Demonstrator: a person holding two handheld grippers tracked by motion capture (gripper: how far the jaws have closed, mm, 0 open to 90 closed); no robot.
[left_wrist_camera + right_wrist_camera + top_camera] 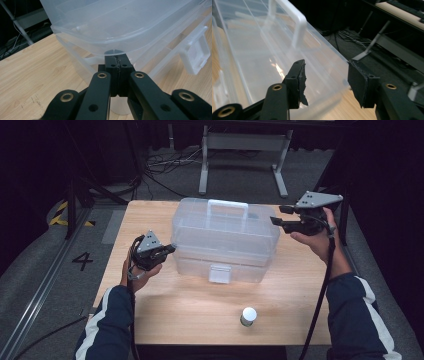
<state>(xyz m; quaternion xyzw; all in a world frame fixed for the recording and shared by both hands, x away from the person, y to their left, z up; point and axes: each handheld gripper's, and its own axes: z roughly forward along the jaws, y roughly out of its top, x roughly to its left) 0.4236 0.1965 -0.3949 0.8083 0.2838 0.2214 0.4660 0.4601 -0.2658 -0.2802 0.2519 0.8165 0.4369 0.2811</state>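
From the high view we see a clear plastic box point(225, 240) with a carry handle point(228, 206) on its lid, standing in the middle of the wooden surface point(170, 310), its front latch point(220, 273) facing the near edge. Our left tool point(169, 249) sits at the box's left end, tips at the seam between lid and base. Our right tool point(276, 215) hovers at the far right corner of the lid, seemingly just off it. A small white-capped jar point(248, 316) stands alone near the front edge, well apart from the box.

In the left gripper view, the left tool point(117, 60) has its jaws pressed together with nothing between them, the tips tucked right under the overhanging lid rim point(100, 43) at the box's end. The latch point(197, 56) shows off to the right.

In the right gripper view, the right tool point(325, 82) is spread wide, one jaw over the lid and the other beyond its edge, so the lid's rim lies between them without being pinched.

We judge the box light and apparently empty, but its thin walls will flex and its smooth plastic will be slippery. The stiffest holds look like the lid's rolled rim and the handle; pinching the flat panels would likely slip or bow them.
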